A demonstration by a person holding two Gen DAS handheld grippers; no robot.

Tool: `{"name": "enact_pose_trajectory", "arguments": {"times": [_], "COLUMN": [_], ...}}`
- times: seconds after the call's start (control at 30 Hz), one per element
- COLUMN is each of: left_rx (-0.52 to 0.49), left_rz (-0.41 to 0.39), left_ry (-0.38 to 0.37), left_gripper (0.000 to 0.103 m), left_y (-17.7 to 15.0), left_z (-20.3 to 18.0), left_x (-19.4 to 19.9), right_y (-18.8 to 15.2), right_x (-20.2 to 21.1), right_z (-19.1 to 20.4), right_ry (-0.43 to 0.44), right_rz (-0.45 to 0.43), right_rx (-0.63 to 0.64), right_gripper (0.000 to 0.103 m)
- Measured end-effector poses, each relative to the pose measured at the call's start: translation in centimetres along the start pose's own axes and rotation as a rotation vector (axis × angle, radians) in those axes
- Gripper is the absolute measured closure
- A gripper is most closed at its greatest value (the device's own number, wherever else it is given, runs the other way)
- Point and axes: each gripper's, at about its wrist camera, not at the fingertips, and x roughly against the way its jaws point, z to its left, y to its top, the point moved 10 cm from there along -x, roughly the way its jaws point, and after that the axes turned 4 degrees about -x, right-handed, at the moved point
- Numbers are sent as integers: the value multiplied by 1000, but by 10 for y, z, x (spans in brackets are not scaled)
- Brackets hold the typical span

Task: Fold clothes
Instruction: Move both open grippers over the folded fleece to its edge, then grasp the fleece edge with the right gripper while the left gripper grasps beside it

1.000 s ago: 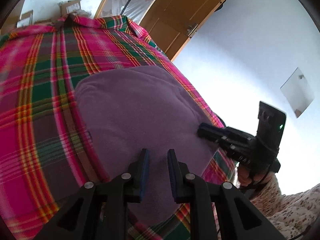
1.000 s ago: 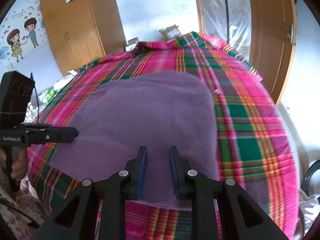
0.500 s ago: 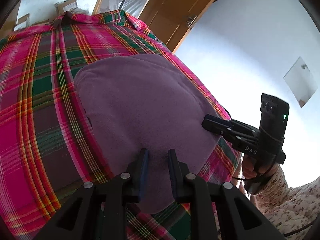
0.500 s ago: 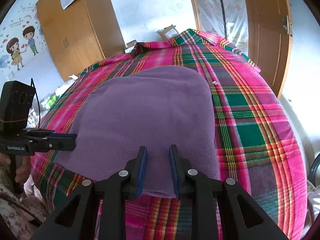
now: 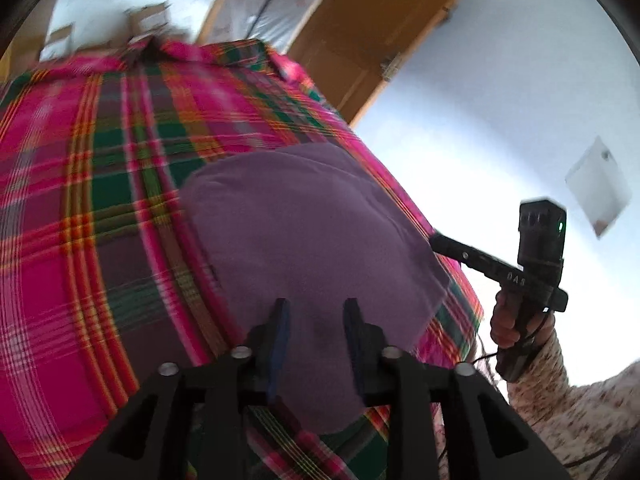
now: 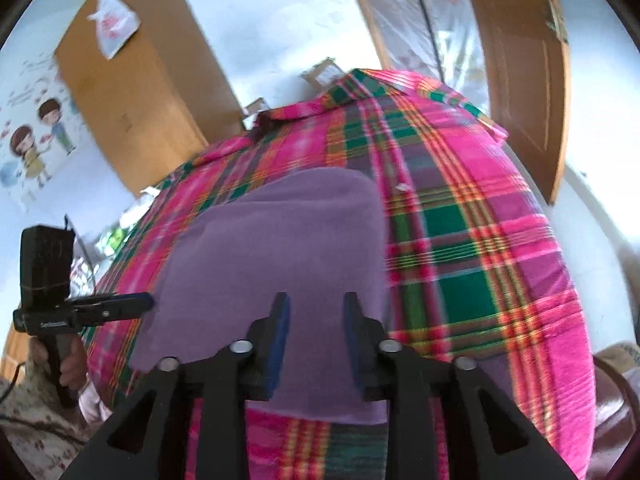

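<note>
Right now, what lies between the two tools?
Only the purple cloth on the plaid sheet. The right wrist view shows the left tool at its left edge and the right tool over its near edge.

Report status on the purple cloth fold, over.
Both tongs open, left and right, holding nothing. Purple cloth flat on plaid bedspread. Nothing in the way.

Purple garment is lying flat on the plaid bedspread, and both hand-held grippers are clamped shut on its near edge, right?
Not quite. The purple garment does lie flat on the plaid bedspread, but neither hand-held gripper is clamped on it. The right wrist view shows the right hand-held gripper open, and the left wrist view shows the left hand-held gripper open too, both holding nothing.
</note>
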Motion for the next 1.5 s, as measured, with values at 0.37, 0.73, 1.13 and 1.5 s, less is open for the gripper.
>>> {"name": "enact_pose_trajectory", "arguments": {"times": [0.37,0.73,1.13,1.5], "left_rx": [186,337,411,439], "left_rz": [73,97,149,196], "left_ry": [-152,-165,-270,-309], "left_gripper": [63,49,48,48], "left_y": [7,-6,-18,-33], "left_z": [24,54,49,44], "left_x": [-10,3,-6,3], "right_y": [18,22,30,31], "right_x": [-42,-62,-79,-90], "right_z": [-32,-30,-19,-2], "right_ry": [157,276,418,478], "right_rz": [201,306,375,427], "right_rx": [-157,-157,-170,-131], "right_gripper": [40,38,38,37]}}
